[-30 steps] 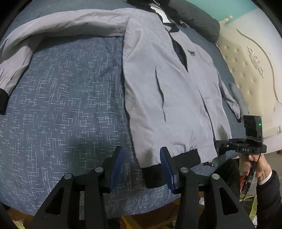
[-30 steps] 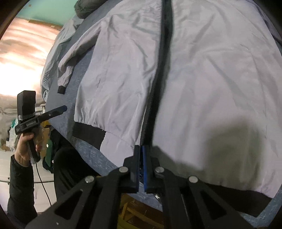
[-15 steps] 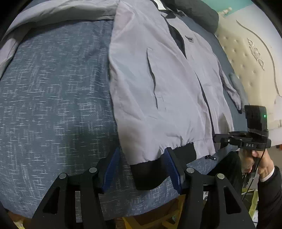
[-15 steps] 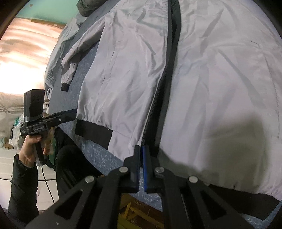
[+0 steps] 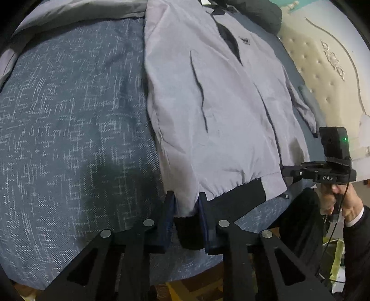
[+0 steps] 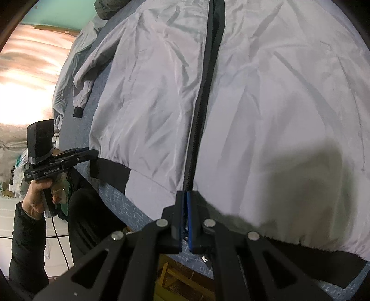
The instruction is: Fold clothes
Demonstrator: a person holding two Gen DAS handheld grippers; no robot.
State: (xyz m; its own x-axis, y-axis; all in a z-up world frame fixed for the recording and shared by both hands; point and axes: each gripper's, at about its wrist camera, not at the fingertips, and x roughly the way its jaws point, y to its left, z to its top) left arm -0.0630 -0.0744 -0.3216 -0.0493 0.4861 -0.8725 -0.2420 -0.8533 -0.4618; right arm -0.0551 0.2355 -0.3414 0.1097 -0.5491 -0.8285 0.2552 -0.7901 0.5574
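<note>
On the bed (image 5: 69, 129), over its blue-grey flecked cover, I have a light grey jacket (image 5: 219, 111) lying flat and face up, its black zipper (image 6: 198, 111) running down the middle and its black hem band at the near edge of the mattress.

My left tongs (image 5: 185, 206) sit at the jacket's hem corner on the left side of the left wrist view. Their jaws have just been closing, and the grey fabric and black band of that corner are between the 2 blue pads (image 5: 170, 217). The pads look to be against the cloth on both sides, so I read this as a grip on the corner.

My right tongs (image 6: 185, 208) are clenched at the bottom end of the zipper, the 2 blue pads nearly together. Whether fabric is actually caught between them I cannot tell, since the tips cover that spot.

In the left wrist view I see the other handheld unit at the right, a hand (image 5: 337, 199) wrapped round its grip, with a green light on its black camera block. A cream tufted headboard (image 5: 330, 64) stands beyond the jacket's far sleeve (image 5: 300, 104). A dark bundled garment (image 5: 259, 11) lies near the collar.
</note>
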